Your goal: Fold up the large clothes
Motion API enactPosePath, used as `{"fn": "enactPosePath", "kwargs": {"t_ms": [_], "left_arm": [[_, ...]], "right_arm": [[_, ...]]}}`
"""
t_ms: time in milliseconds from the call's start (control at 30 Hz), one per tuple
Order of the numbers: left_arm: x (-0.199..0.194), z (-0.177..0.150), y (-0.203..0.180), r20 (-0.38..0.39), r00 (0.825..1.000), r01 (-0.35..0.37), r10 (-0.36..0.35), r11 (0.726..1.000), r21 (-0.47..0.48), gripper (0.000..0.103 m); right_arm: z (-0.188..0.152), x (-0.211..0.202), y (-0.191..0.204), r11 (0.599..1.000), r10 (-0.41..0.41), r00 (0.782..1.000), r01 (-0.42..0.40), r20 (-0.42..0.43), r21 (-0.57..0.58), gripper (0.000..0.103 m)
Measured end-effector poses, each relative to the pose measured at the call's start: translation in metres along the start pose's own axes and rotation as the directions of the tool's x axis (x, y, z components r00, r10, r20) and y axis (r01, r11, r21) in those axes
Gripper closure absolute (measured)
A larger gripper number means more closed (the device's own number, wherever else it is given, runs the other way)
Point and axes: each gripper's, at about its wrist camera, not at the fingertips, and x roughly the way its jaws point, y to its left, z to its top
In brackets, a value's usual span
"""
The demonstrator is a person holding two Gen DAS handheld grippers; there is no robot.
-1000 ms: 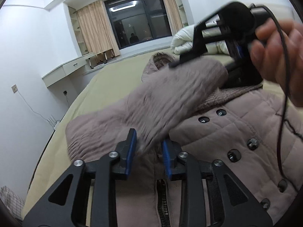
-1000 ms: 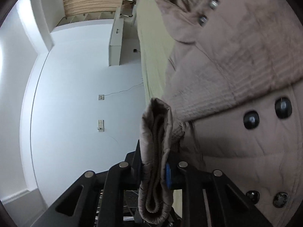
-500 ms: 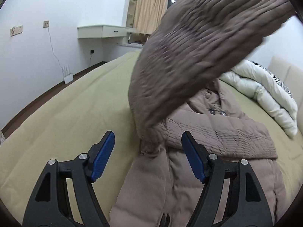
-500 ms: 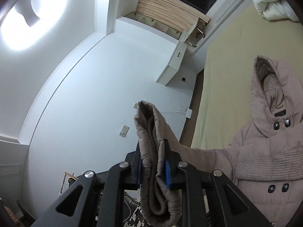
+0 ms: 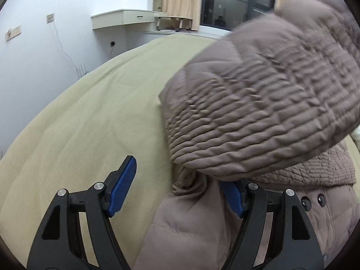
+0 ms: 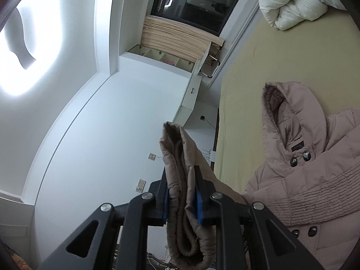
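While the puffy pink-brown coat (image 6: pixel 310 180) lies flat on the tan bed (image 6: pixel 258 51) with its hood (image 6: pixel 283 110) pointing at the window, you have one sleeve (image 5: pixel 265 103) lifted off it. Your right gripper (image 6: pixel 182 198) is pinching the sleeve cuff (image 6: pixel 180 180) tight between its blue pads, up in the air. The sleeve runs long from that cuff back down to the shoulder, and it hangs across above your left gripper (image 5: pixel 177 189). Your left gripper is spread wide with nothing squeezed in it; its jaws have just been opening, and the coat's edge sits between them untouched. It is the hand nearer the coat's body. I think the sleeve should next swing sideways across the buttons (image 5: pixel 312 200).
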Motion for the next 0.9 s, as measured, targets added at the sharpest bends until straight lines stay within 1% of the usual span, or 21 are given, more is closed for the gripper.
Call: {"fn": "enactPosePath", "kwargs": {"t_ms": [100, 200, 267, 333, 367, 400, 433, 500, 567, 633, 667, 733, 800, 867, 900], "left_arm": [[0.004, 0.0, 0.017, 0.008, 1.0, -0.02, 0.021, 0.998, -0.063, 0.031], [0.013, -0.002, 0.033, -0.011, 0.999, -0.036, 0.035, 0.99, -0.138, 0.031], [0.02, -0.006, 0.042, -0.037, 0.999, -0.041, 0.035, 0.985, -0.169, 0.031], [0.032, -0.005, 0.051, -0.064, 0.998, -0.038, 0.025, 0.979, -0.198, 0.031], [0.037, -0.004, 0.053, -0.082, 0.996, -0.036, 0.02, 0.979, -0.202, 0.031], [0.038, -0.004, 0.054, -0.095, 0.995, -0.035, 0.016, 0.98, -0.198, 0.031], [0.038, -0.002, 0.054, -0.103, 0.995, -0.028, 0.009, 0.982, -0.187, 0.031], [0.034, 0.001, 0.048, -0.125, 0.992, -0.006, -0.011, 0.991, -0.136, 0.031], [0.023, -0.003, 0.045, -0.131, 0.991, 0.013, -0.024, 0.996, -0.086, 0.032], [0.002, -0.012, 0.043, -0.144, 0.989, 0.033, -0.04, 0.998, -0.048, 0.032], [-0.007, -0.013, 0.044, -0.133, 0.99, 0.037, -0.042, 0.999, -0.038, 0.032], [-0.027, -0.01, 0.047, -0.066, 0.997, 0.026, -0.027, 1.0, -0.01, 0.032], [-0.038, 0.012, 0.041, 0.009, 1.0, 0.024, -0.024, 0.999, 0.024, 0.032], [-0.034, 0.039, 0.028, 0.049, 0.998, 0.039, -0.042, 0.997, 0.067, 0.032], [-0.026, 0.051, 0.019, 0.055, 0.997, 0.041, -0.046, 0.994, 0.097, 0.032]], "right_arm": [[0.001, -0.006, -0.027, 0.999, -0.051, 0.999, 0.051, 0.009, 0.017, 0.082], [-0.004, -0.008, -0.069, 0.991, -0.119, 0.993, 0.118, 0.02, 0.058, 0.083], [-0.007, -0.009, -0.105, 0.98, -0.168, 0.986, 0.165, 0.022, 0.108, 0.083], [-0.009, -0.01, -0.141, 0.964, -0.226, 0.974, 0.22, 0.028, 0.151, 0.083], [-0.01, -0.01, -0.164, 0.949, -0.267, 0.963, 0.259, 0.024, 0.179, 0.083], [-0.011, -0.01, -0.181, 0.936, -0.299, 0.954, 0.29, 0.019, 0.198, 0.083], [-0.013, -0.011, -0.2, 0.918, -0.34, 0.94, 0.33, 0.01, 0.22, 0.083], [-0.017, -0.012, -0.229, 0.889, -0.402, 0.916, 0.393, -0.011, 0.237, 0.083], [-0.02, -0.018, -0.245, 0.875, -0.432, 0.902, 0.423, -0.014, 0.236, 0.083], [-0.021, -0.025, -0.259, 0.861, -0.46, 0.888, 0.45, -0.015, 0.235, 0.083], [-0.021, -0.028, -0.26, 0.858, -0.468, 0.884, 0.459, -0.016, 0.23, 0.083], [-0.02, -0.03, -0.263, 0.855, -0.484, 0.875, 0.478, -0.021, 0.2, 0.083], [-0.017, -0.03, -0.259, 0.853, -0.499, 0.866, 0.496, -0.024, 0.165, 0.083], [-0.014, -0.026, -0.25, 0.851, -0.511, 0.859, 0.509, -0.022, 0.125, 0.083], [-0.013, -0.025, -0.245, 0.851, -0.516, 0.856, 0.515, -0.019, 0.106, 0.083]]}}
